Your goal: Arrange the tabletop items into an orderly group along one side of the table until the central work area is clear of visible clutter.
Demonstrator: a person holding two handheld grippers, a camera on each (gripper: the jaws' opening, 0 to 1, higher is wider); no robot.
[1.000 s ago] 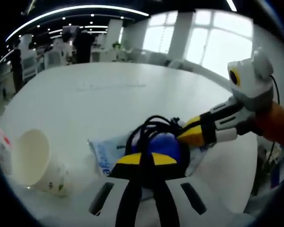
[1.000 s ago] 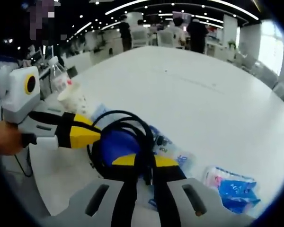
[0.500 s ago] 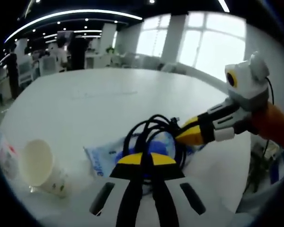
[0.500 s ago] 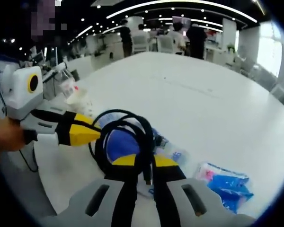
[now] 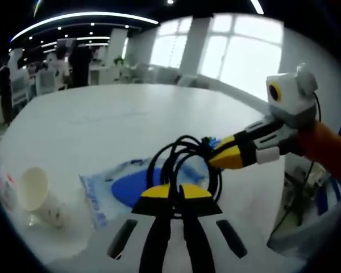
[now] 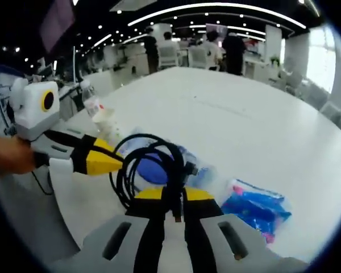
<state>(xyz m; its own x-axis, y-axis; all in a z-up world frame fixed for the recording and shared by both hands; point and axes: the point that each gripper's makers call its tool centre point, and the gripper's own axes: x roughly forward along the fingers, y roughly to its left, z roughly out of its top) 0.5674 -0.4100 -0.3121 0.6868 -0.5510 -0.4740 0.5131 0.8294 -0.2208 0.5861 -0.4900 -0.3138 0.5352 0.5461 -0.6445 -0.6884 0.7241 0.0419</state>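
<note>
Both the left gripper (image 5: 171, 190) and the right gripper (image 6: 172, 194) clamp the coiled black cable (image 6: 150, 168); next, carrying it toward the table (image 6: 227, 119) edge seems needed.

a coiled cable (image 5: 184, 162) sits between the tips of the left gripper (image 5: 175, 192) and the right gripper (image 5: 221, 159), above a flat packet (image 5: 122, 187) on the table (image 5: 102, 122). a paper cup (image 5: 37, 196) lies tipped to the packet's left; another packet (image 6: 256, 206) lies right of the cable.
</note>
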